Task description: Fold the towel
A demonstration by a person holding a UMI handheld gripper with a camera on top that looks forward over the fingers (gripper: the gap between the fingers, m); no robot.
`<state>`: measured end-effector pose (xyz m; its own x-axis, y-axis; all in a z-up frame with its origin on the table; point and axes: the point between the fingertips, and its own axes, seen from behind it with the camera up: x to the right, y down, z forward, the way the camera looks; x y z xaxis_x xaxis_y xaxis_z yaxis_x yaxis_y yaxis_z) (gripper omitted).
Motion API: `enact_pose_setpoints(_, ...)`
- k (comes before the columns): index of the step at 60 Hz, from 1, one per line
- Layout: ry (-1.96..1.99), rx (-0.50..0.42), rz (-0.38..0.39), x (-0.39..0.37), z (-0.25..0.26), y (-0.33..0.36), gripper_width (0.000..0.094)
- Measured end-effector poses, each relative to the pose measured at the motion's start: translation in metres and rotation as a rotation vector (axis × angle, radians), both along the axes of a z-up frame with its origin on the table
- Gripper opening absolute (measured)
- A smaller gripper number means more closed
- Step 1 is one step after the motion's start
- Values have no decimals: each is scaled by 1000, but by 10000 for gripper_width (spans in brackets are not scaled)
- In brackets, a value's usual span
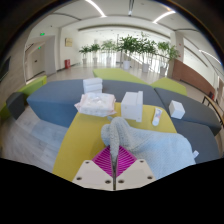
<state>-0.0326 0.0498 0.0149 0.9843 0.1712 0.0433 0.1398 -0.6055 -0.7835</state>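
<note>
Your gripper [116, 168] sits at the bottom centre, its pads closed on a bunched grey towel [119, 135] that blocks the way straight ahead. Past it, mid-frame, a folded white stack [94, 103], a white box [132, 104] and a small remote [156, 117] stand in the way. The yellow tabletop [78, 145] at lower left lies open.

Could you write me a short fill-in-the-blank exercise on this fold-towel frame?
1. The pink-padded gripper is shut on the grey ____.
2. The towel hangs above a ____ stripe of the table.
3. Beyond the white box stands a row of potted ____.

Missing words: towel; yellow; plants
</note>
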Motion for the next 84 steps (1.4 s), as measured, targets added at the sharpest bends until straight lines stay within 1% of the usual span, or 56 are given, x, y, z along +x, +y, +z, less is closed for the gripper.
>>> enact_pose_setpoints(4, 30, 71, -13, 18, 43, 1, 11)
enact_pose_setpoints(7, 46, 118, -41, 42, 70, 2, 12)
enact_pose_setpoints(10, 59, 143, -94, 75, 88, 3, 11)
enact_pose_setpoints(13, 63, 149, -158, 117, 95, 4, 12)
enact_pose_setpoints(17, 39, 114, -228, 166, 81, 4, 13)
enact_pose_setpoints(20, 29, 71, -273, 197, 58, 4, 13)
enact_pose_setpoints(24, 13, -8, -343, 235, 17, 1, 26)
enact_pose_setpoints(26, 4, -63, -364, 251, -6, -7, 32)
enact_pose_setpoints(27, 3, -76, -369, 254, -19, -5, 35)
enact_pose_setpoints(30, 11, -27, -361, 258, -20, 2, 35)
enact_pose_setpoints(35, -14, -43, -341, 255, -14, -3, 39)
enact_pose_setpoints(36, -18, -49, -339, 255, -13, -4, 62)
enact_pose_setpoints(39, -30, -66, -334, 253, -6, -5, 224)
enact_pose_setpoints(40, -37, -67, -331, 254, -5, -7, 361)
enact_pose_setpoints(41, -45, -65, -334, 259, -2, -8, 456)
enact_pose_setpoints(42, -56, -62, -340, 263, 2, -10, 585)
enact_pose_setpoints(45, -88, -50, -347, 270, 19, -19, 863)
enact_pose_setpoints(47, -95, -42, -331, 270, 31, -25, 817)
enact_pose_setpoints(48, -92, -38, -322, 268, 37, -29, 813)
enact_pose_setpoints(52, -70, -18, -315, 262, 62, -46, 855)
enact_pose_setpoints(54, -53, -6, -310, 255, 74, -57, 848)
enact_pose_setpoints(56, -35, 6, -289, 243, 89, -73, 831)
enact_pose_setpoints(72, 29, 147, -117, 137, 184, -170, 849)
enact_pose_setpoints(78, -9, 175, -59, 115, 197, -189, 840)
enact_pose_setpoints(81, 10, 174, -57, 109, 199, -193, 839)
enact_pose_setpoints(84, -18, 171, -72, 116, 196, -194, 841)
